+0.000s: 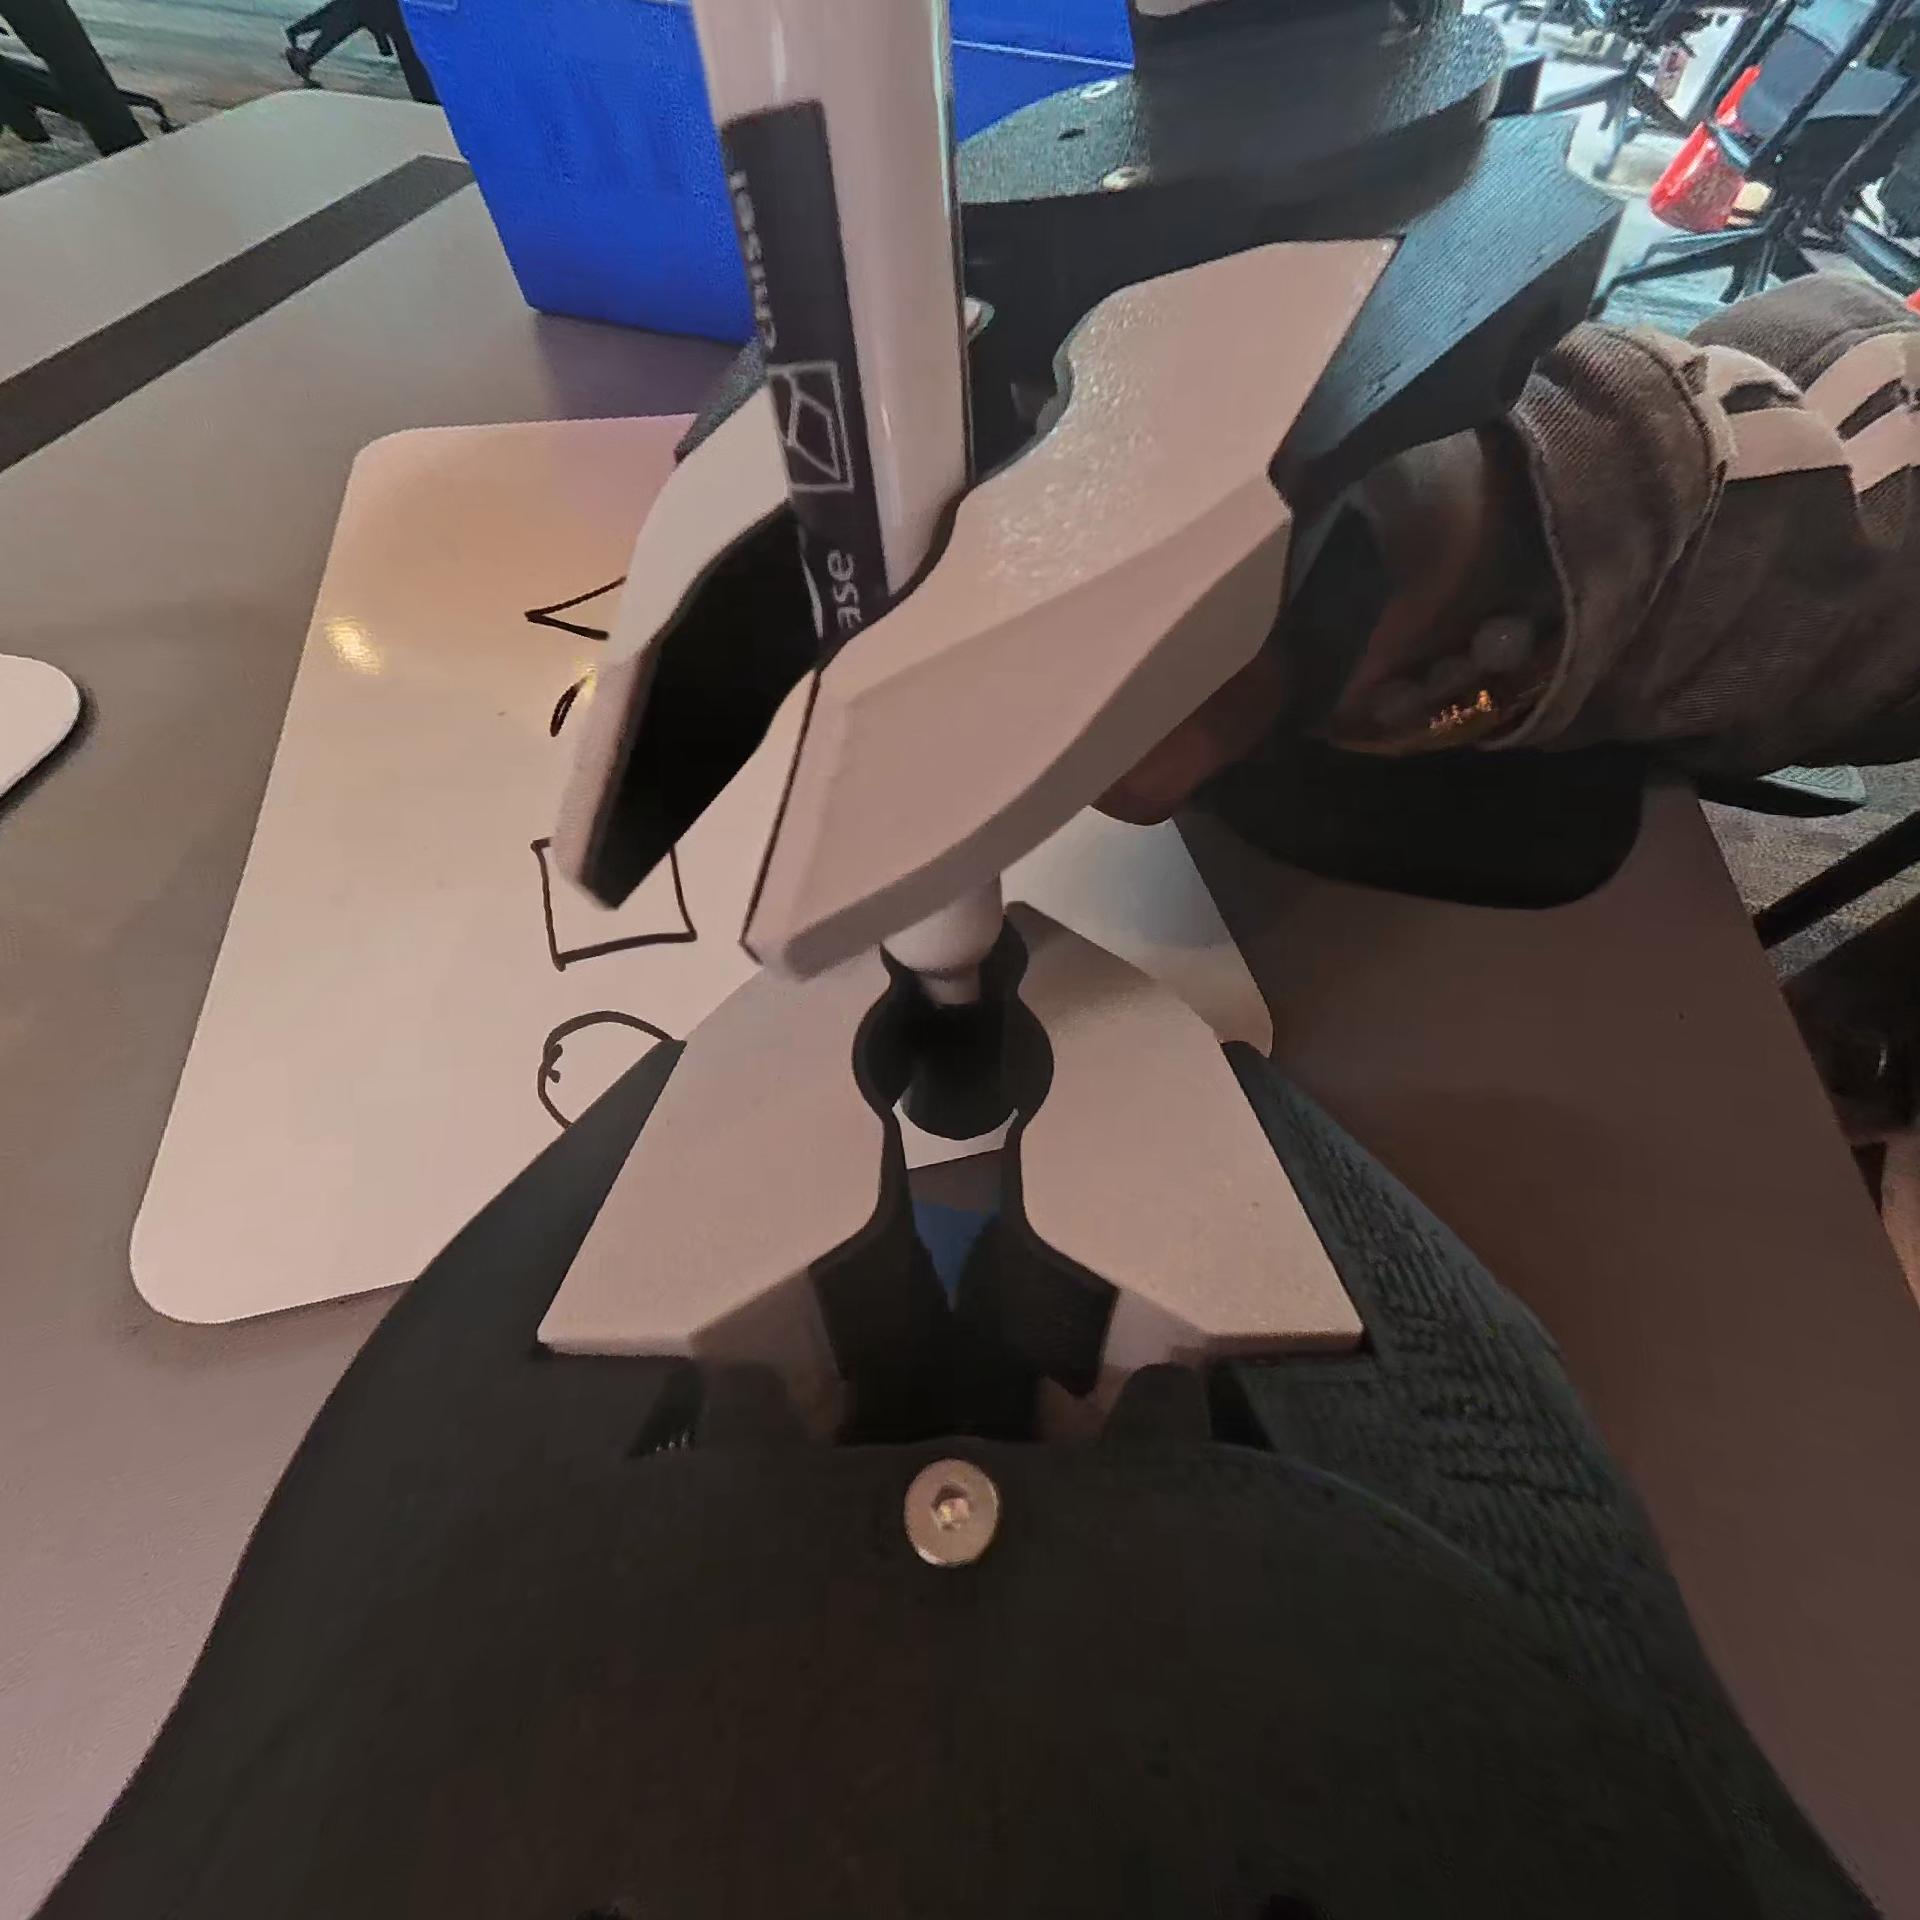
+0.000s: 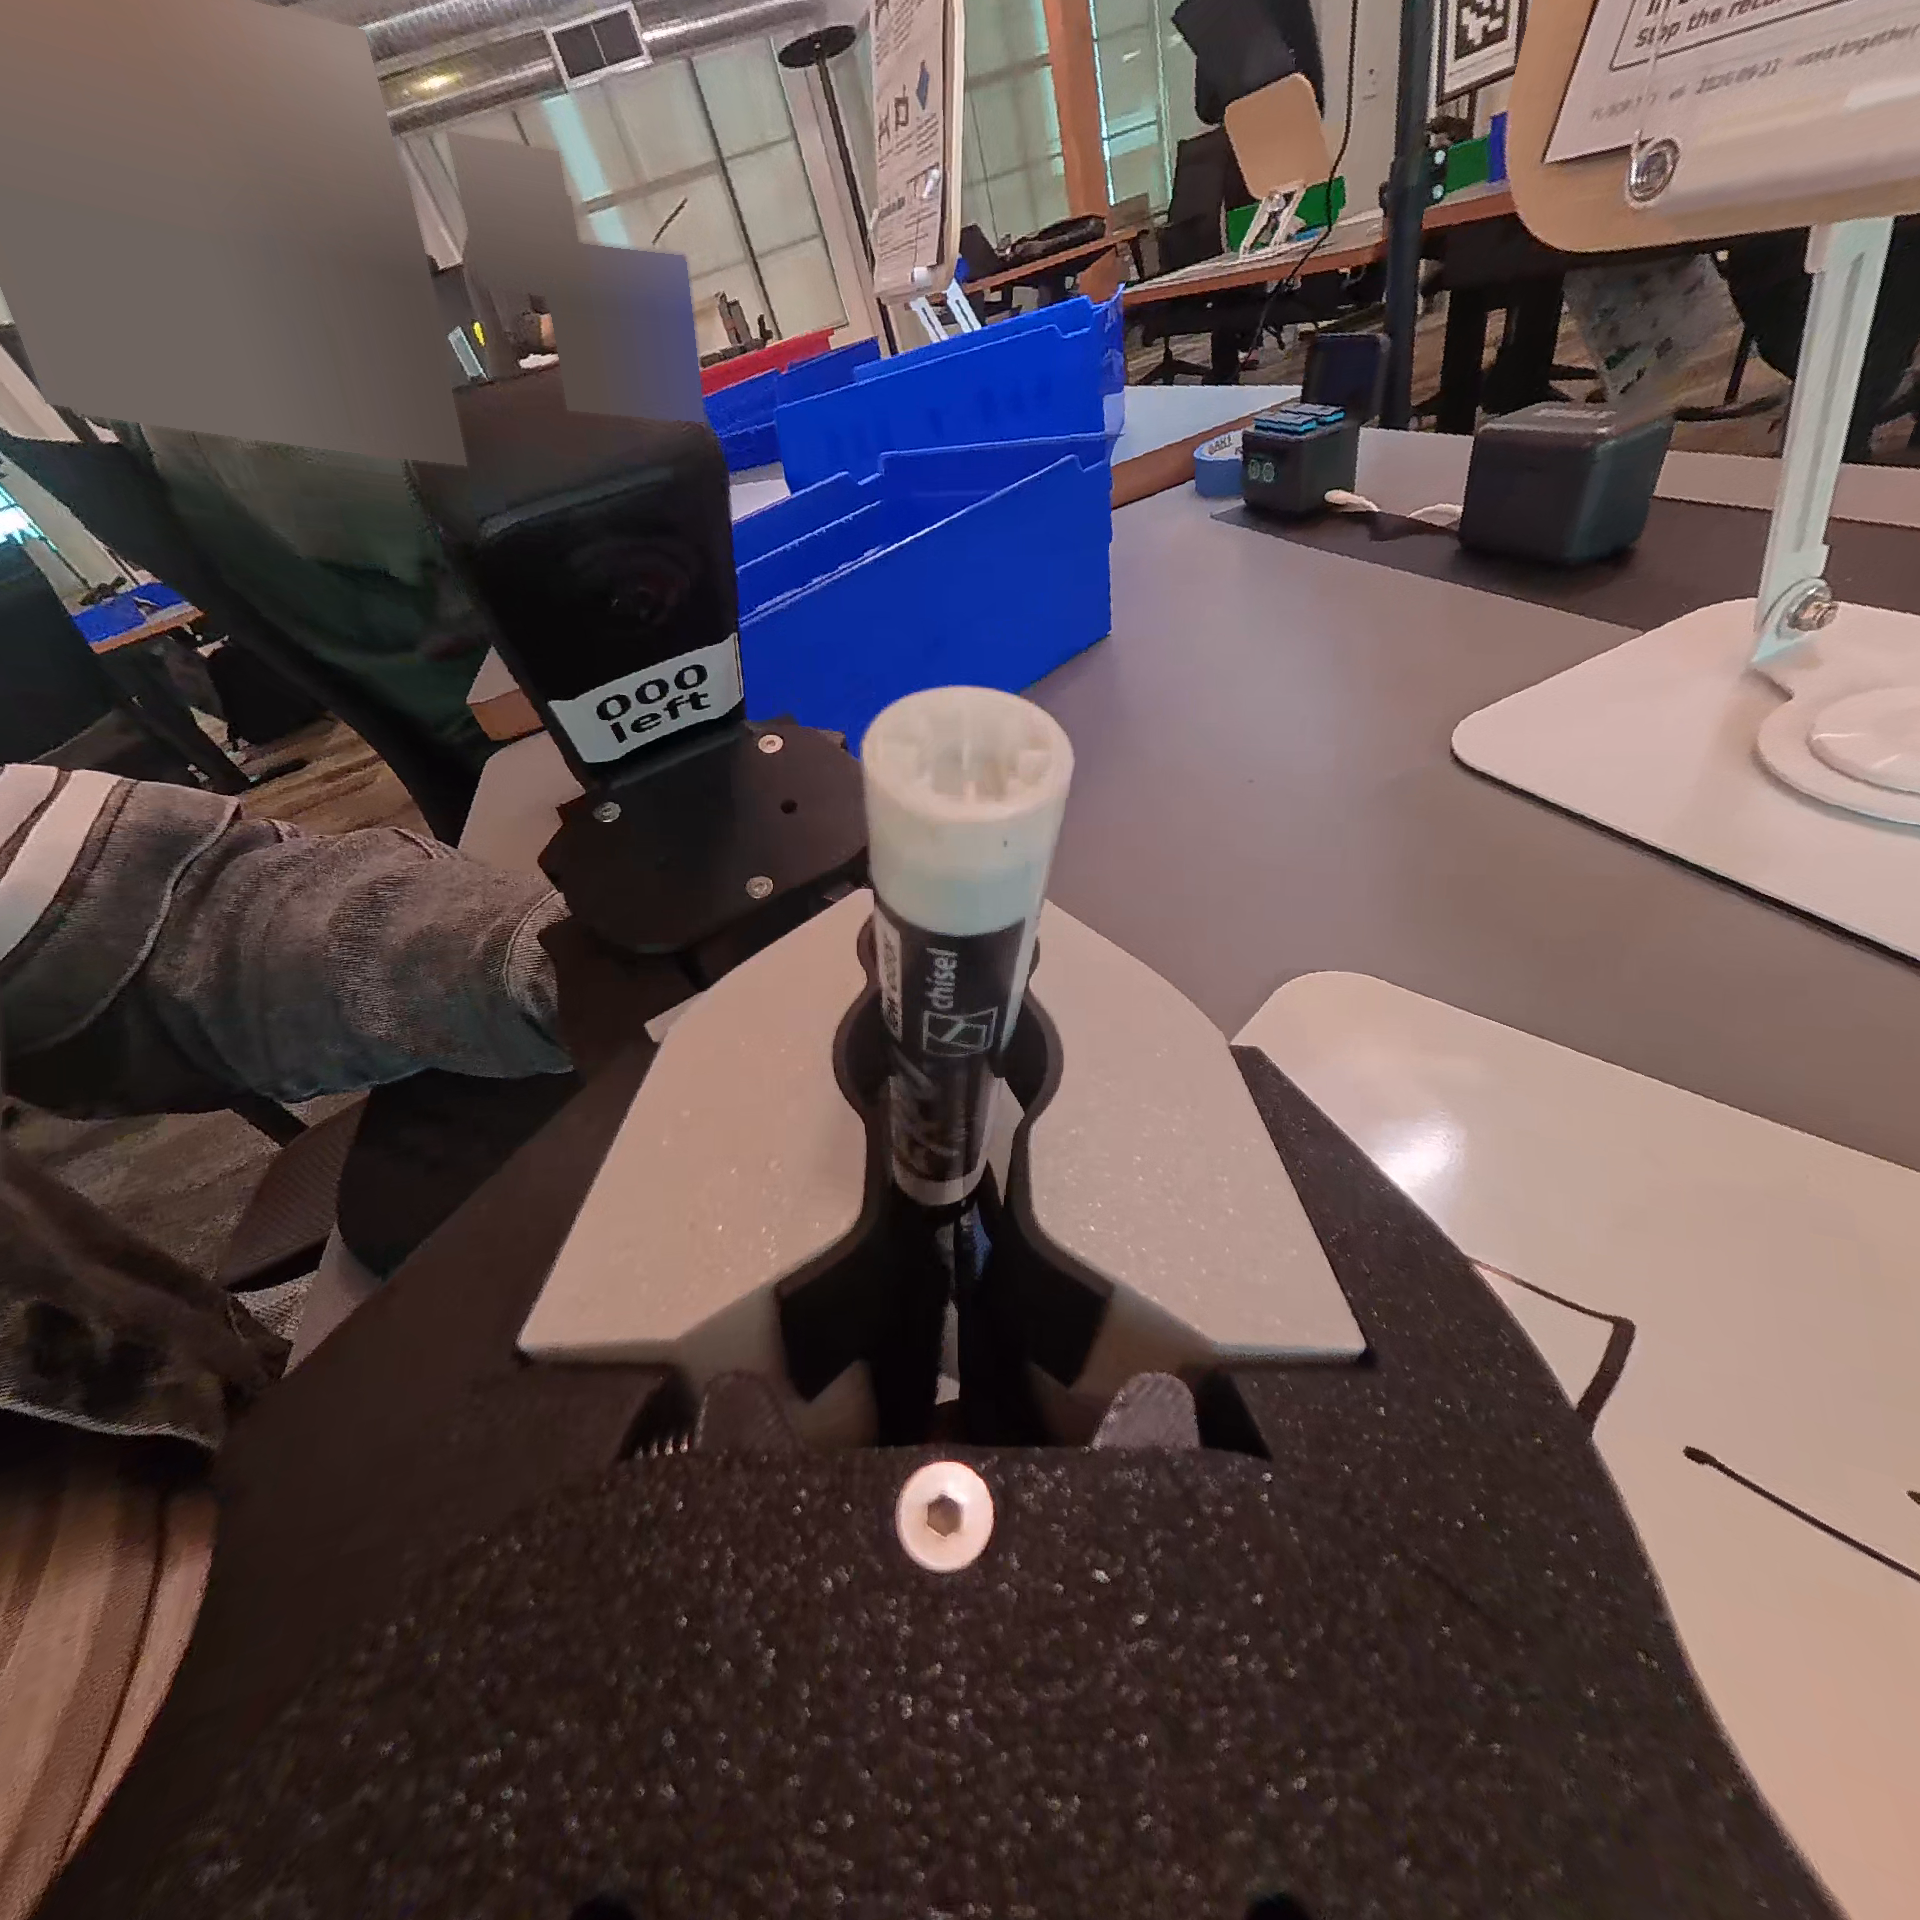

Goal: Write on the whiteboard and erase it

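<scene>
My left gripper (image 1: 951, 1101) is shut on a black marker cap (image 1: 987, 971) held in the round notch of its fingers. My right gripper (image 1: 810, 748) comes down from the upper right, shut on a white marker (image 1: 914, 312) with a black label. The marker's tip sits in the mouth of the cap. In the right wrist view my right gripper (image 2: 951, 1060) grips the marker (image 2: 966, 831), which stands upright; the left gripper's mount (image 2: 707, 831) lies just behind it. The whiteboard (image 1: 395, 831) lies flat on the table with several black drawn shapes; its corner also shows in the right wrist view (image 2: 1662, 1247).
A blue bin (image 1: 582, 156) stands beyond the whiteboard; it also shows in the right wrist view (image 2: 935, 540). A white stand base (image 2: 1662, 748) sits at the right. Black boxes (image 2: 1558, 478) and a blue tape roll (image 2: 1216, 468) lie farther back. A gloved hand (image 1: 1610, 571) holds the right gripper.
</scene>
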Available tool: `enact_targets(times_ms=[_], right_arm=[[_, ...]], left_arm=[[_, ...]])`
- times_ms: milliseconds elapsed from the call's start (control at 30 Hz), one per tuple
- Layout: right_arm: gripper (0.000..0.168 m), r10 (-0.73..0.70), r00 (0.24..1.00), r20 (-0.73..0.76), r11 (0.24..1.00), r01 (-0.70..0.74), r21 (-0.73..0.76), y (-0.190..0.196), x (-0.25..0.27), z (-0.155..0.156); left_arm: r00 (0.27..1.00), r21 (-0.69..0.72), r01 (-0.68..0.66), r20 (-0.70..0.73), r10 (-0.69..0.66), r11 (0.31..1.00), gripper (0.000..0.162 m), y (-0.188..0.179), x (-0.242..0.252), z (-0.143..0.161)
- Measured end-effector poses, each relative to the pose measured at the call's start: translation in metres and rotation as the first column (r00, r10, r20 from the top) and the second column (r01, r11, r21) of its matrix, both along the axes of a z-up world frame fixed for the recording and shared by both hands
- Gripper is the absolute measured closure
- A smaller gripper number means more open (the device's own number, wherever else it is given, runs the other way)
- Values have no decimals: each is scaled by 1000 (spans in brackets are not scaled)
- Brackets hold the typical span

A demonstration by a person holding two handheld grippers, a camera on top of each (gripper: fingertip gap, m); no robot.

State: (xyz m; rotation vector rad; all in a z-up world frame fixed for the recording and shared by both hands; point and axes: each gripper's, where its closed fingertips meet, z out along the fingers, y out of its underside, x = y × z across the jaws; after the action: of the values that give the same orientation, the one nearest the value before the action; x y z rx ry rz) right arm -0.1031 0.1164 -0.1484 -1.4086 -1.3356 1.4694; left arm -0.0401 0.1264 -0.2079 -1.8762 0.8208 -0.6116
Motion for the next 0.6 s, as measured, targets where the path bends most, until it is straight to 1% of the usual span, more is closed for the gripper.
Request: enact_targets(times_ms=[100, 133, 167, 200, 233, 267, 333, 367, 400, 433, 500, 567, 600], right_arm=[[149, -24, 1000, 12, 998, 24, 56, 0, -1, -2], [148, -32, 999, 16, 998, 31, 60, 1, -1, -2], [148, -32, 999, 9, 999, 32, 30, 2, -1, -3], [149, -22, 1000, 6, 1000, 22, 6, 2, -2, -3], [149, -18, 1000, 9, 1000, 18, 18, 1, -2, -5], [149, -19, 1000, 15, 999, 19, 40, 0, -2, -5], [149, -14, 1000, 7, 1000, 13, 19, 1, -2, -4], [148, -6, 1000, 10, 1000, 6, 15, 1, -1, -6], [149, 5, 1000, 14, 999, -6, 35, 0, -1, -9], [149, 14, 1000, -4, 999, -14, 51, -1, 0, -7], [148, 36, 997, -71, 999, -35, 17, -1, 3, 8], [135, 22, 984, -175, 999, -29, -41, 7, 13, 32], [137, -6, 975, -221, 999, -4, -46, 13, 19, 41]], left_arm=[[1000, -13, -28, 13, 29, 1000, 152, 3, -3, 0], [996, 4, -48, 69, 47, 999, 152, 5, -5, 7], [995, -2, -49, 88, 49, 999, 151, 5, -6, 9], [997, -1, -46, 66, 46, 999, 151, 5, -5, 7], [998, 0, -47, 42, 47, 999, 151, 5, -4, 4], [998, -5, -43, 43, 43, 999, 152, 5, -4, 4], [997, 7, -49, 56, 49, 999, 151, 5, -5, 6], [999, 30, -50, 21, 50, 998, 151, 5, -8, 5], [996, 70, -43, -74, 49, 997, 151, 6, -13, -1], [990, 109, -34, -130, 48, 993, 150, 7, -17, -1], [990, 157, -39, -129, 59, 987, 150, 9, -19, 11], [952, 270, -116, -244, 184, 956, 150, 19, -40, 19], [929, 328, -126, -292, 228, 936, 150, 21, -49, 22]])
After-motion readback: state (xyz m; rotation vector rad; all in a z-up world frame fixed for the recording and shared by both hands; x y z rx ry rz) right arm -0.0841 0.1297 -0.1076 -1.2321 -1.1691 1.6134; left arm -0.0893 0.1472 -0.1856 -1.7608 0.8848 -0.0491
